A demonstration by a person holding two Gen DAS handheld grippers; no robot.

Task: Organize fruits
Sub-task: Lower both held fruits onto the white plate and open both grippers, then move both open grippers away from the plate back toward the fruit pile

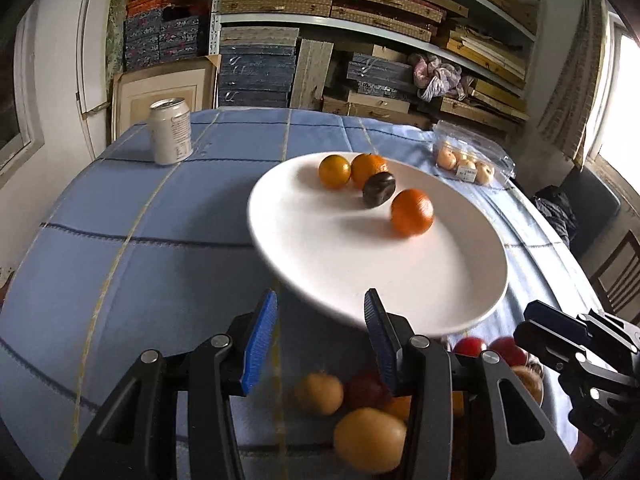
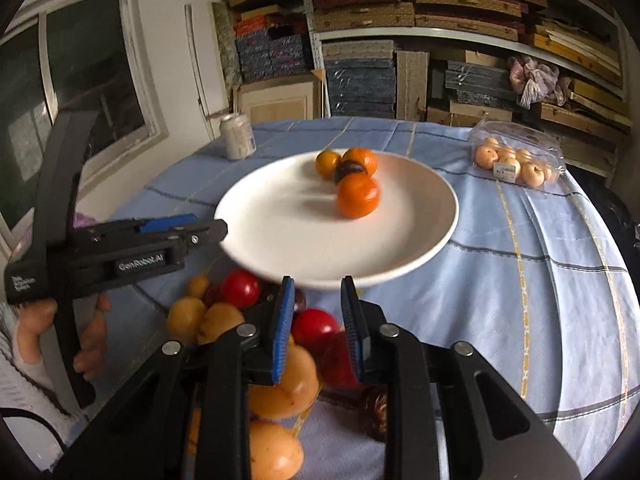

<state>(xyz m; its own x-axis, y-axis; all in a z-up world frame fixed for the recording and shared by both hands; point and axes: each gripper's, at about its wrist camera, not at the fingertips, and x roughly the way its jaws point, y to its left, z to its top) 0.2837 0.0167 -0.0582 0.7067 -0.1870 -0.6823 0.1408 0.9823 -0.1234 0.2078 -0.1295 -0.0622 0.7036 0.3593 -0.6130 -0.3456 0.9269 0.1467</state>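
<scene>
A white plate [image 1: 340, 248] [image 2: 288, 232] on the blue checked tablecloth carries three orange fruits and a dark plum [image 1: 379, 189] [image 2: 348, 168]. The nearest orange [image 1: 412, 212] [image 2: 357, 196] is blurred. Loose yellow fruits [image 1: 368, 440] [image 2: 280, 380] and red fruits [image 1: 470, 346] [image 2: 240, 288] lie in a heap before the plate's near rim. My left gripper [image 1: 322, 294] [image 2: 222, 230] is open at the plate's near-left rim, nothing between its pads. My right gripper [image 2: 316, 280] [image 1: 520, 330] hovers over the heap, its jaws drawn close with nothing pinched.
A white drink can [image 1: 170, 132] [image 2: 238, 136] stands at the far left of the table. A clear plastic box of pale fruit [image 1: 466, 164] [image 2: 516, 160] lies at the far right. A hand [image 2: 92, 328] holds the left gripper. Packed shelves stand behind; a chair [image 1: 620, 272] stands at the right.
</scene>
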